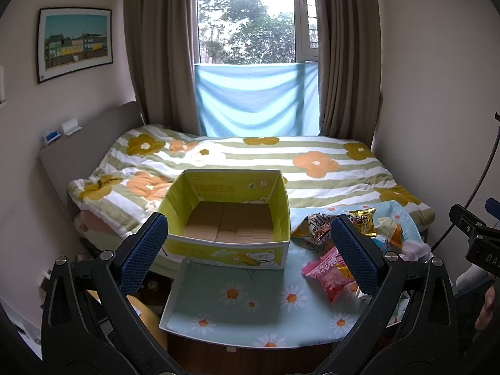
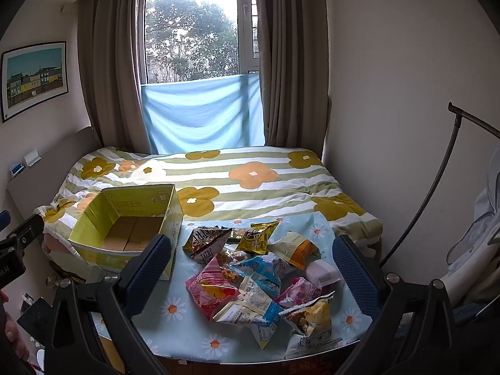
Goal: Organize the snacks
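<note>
A bed with a green-striped, flower-printed quilt (image 2: 250,184) fills the middle of both views. Below it in the frame lies the surface under a pale blue daisy-print cloth (image 1: 250,297). The open yellow-green cardboard box (image 1: 229,218) sits at centre in the left wrist view, and its brown floor is bare, so sorting looks not yet begun. The heap of mixed foil and plastic snack packets (image 2: 259,278) lies loose at lower centre of the right wrist view, just beside the box; all of it is left to move. The left gripper (image 1: 250,250) and right gripper (image 2: 253,275) both stand wide apart, holding nothing. Packets overlap, so their count is unclear, and the surface's near edge is cut off.
</note>
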`<act>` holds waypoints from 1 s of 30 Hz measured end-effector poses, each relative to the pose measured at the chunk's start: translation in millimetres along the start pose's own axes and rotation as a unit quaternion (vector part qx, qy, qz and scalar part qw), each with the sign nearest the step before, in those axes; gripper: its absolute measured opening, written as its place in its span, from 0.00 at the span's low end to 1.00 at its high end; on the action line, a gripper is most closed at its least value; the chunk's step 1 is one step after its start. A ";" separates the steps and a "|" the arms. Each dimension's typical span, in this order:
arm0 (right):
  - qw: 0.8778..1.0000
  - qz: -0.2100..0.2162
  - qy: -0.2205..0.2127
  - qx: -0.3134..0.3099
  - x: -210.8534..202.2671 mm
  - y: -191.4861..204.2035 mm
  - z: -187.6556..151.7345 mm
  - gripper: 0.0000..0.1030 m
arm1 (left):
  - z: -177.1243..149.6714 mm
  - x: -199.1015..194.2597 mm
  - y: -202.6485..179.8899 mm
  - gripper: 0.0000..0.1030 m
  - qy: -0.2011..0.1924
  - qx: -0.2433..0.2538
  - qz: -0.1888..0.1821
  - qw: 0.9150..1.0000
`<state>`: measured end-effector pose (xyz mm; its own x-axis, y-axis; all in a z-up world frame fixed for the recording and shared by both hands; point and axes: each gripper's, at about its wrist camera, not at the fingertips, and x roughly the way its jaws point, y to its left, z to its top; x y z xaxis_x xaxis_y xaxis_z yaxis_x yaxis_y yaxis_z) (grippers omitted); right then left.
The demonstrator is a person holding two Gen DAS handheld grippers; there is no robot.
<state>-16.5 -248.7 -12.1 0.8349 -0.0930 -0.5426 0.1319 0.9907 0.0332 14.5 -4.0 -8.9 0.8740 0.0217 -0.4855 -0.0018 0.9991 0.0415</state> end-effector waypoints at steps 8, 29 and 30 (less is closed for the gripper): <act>1.000 0.000 0.001 0.001 -0.1 -0.1 0.2 1.00 | -0.2 -0.1 0.4 1.00 0.000 -0.001 -0.001 1.000; 0.997 0.010 0.073 0.023 45.0 -10.4 10.1 1.00 | 15.5 74.4 -13.5 1.00 0.062 0.019 -0.071 0.995; 0.997 0.012 0.078 0.025 50.5 -13.1 10.9 1.00 | 16.2 81.5 -18.6 1.00 0.066 0.021 -0.077 0.995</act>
<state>29.8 -267.4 -30.7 0.7452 -0.0497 -0.6650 0.1431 0.9859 0.0866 93.6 -21.4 -35.1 0.7905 -0.1232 -0.5999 0.1494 0.9888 -0.0061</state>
